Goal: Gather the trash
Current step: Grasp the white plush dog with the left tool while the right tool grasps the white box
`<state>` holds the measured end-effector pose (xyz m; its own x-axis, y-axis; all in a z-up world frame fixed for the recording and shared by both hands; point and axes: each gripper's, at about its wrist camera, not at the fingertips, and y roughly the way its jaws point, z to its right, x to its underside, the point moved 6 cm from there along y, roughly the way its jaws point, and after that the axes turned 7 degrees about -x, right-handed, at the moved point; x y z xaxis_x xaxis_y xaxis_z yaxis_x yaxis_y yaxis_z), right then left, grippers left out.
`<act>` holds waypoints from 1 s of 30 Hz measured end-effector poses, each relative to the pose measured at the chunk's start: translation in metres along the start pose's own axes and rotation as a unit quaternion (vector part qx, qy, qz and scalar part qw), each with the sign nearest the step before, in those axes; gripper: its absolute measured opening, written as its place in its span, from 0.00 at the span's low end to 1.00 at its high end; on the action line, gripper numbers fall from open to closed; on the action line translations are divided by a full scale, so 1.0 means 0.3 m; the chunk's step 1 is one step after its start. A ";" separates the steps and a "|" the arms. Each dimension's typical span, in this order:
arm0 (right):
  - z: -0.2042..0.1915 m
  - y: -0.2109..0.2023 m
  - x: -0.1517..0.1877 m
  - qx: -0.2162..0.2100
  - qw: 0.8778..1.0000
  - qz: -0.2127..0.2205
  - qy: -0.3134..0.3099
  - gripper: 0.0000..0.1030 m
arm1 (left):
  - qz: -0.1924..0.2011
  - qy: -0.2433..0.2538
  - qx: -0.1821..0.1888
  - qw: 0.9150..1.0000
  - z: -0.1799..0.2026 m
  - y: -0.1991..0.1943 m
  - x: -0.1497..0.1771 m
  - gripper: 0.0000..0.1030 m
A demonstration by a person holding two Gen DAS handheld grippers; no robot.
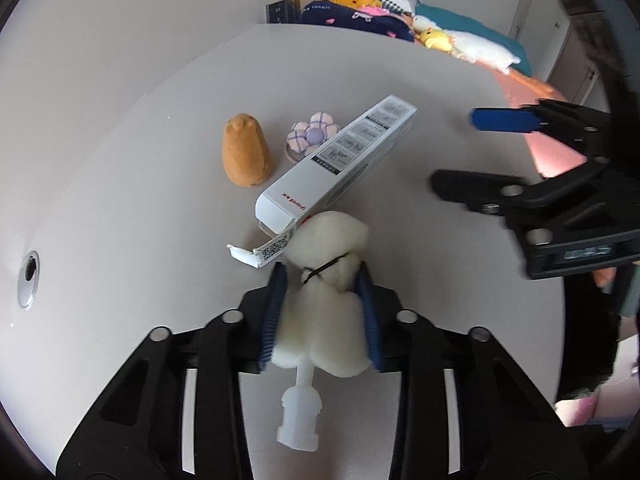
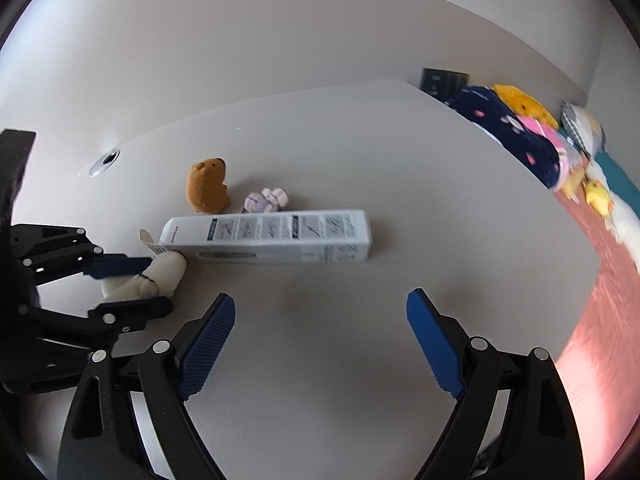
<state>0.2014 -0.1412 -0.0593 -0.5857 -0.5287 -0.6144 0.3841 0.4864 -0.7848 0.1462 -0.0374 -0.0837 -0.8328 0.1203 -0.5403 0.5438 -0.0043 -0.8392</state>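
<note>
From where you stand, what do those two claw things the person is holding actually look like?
Both match. Each hand-held gripper, left and right, is matte black plastic: two angled linkage arms with triangular cut-outs, joined by round silver pivot pins. The fingers carry flat blue pads with a fine ribbed texture. No cables, sleeves or readable markings show on them.

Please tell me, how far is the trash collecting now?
No bin or collected item shows. In hand: the left gripper is shut on the white sponge brush head with plastic stem. Left: the long white open-flapped carton lies on the table, before the open right gripper.
</note>
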 end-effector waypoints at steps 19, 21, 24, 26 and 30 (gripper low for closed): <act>-0.143 0.190 -0.129 -0.012 0.982 -0.053 -0.183 0.87 | 0.068 -0.069 0.002 0.995 -0.211 -0.202 -0.060 0.29; -0.146 0.210 -0.136 -0.027 0.980 -0.067 -0.185 0.87 | 0.068 -0.076 0.001 0.995 -0.225 -0.213 -0.051 0.29; -0.144 0.225 -0.141 -0.057 0.981 -0.081 -0.165 0.86 | 0.066 -0.078 0.000 0.995 -0.210 -0.217 -0.048 0.29; -0.144 0.226 -0.138 -0.077 0.982 -0.085 -0.149 0.69 | 0.065 -0.077 0.001 0.995 -0.204 -0.216 -0.052 0.29; -0.149 0.213 -0.126 -0.107 0.982 -0.091 -0.125 0.51 | 0.064 -0.074 0.000 0.995 -0.190 -0.208 -0.061 0.29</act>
<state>0.2161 -0.0591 -0.0827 -0.4260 -0.7620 -0.4877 0.1150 0.4891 -0.8646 0.1334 0.0172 -0.0179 -0.7623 -0.0297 -0.6466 0.6471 -0.0103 -0.7624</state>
